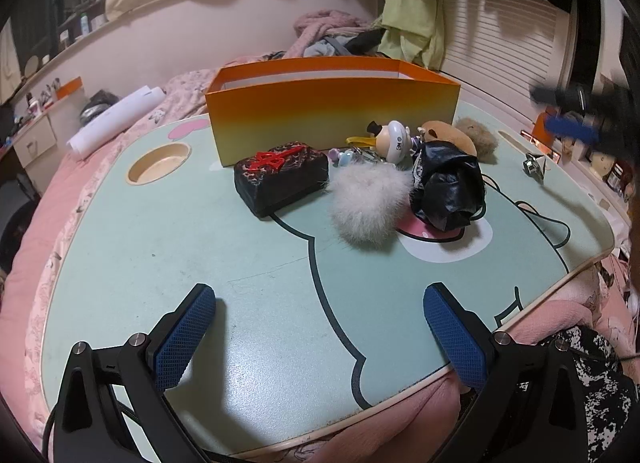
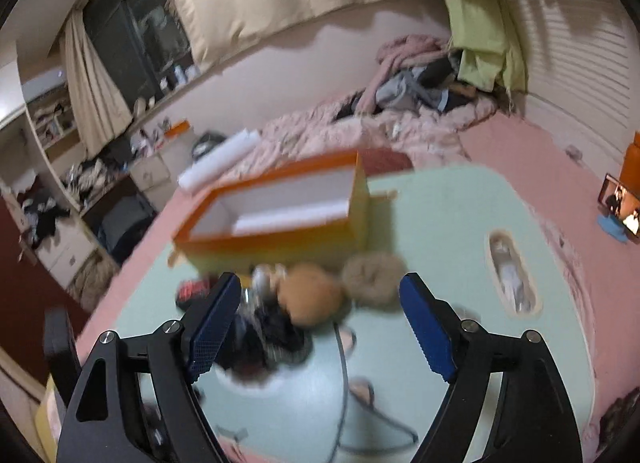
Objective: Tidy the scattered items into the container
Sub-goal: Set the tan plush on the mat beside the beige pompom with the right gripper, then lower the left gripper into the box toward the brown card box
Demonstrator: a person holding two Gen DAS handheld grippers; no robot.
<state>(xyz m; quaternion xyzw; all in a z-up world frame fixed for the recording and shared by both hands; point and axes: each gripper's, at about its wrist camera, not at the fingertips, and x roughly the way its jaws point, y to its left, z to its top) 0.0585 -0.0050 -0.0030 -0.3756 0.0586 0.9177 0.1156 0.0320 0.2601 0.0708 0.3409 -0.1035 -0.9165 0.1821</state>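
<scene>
Lap table on the bed, orange box at the back, clutter piled in front of it

The mint green table fills most of both views, with the orange box upper centre, empty as far as the blurry right wrist view lets me tell. Just below it sit the dark patterned pouch, white fluffy pom-pom, crumpled black bag, tan plush and small doll figure, all bunched together. Left gripper at the bottom, spread wide, holding nothing; right gripper likewise spread, hovering over the pile.
</scene>
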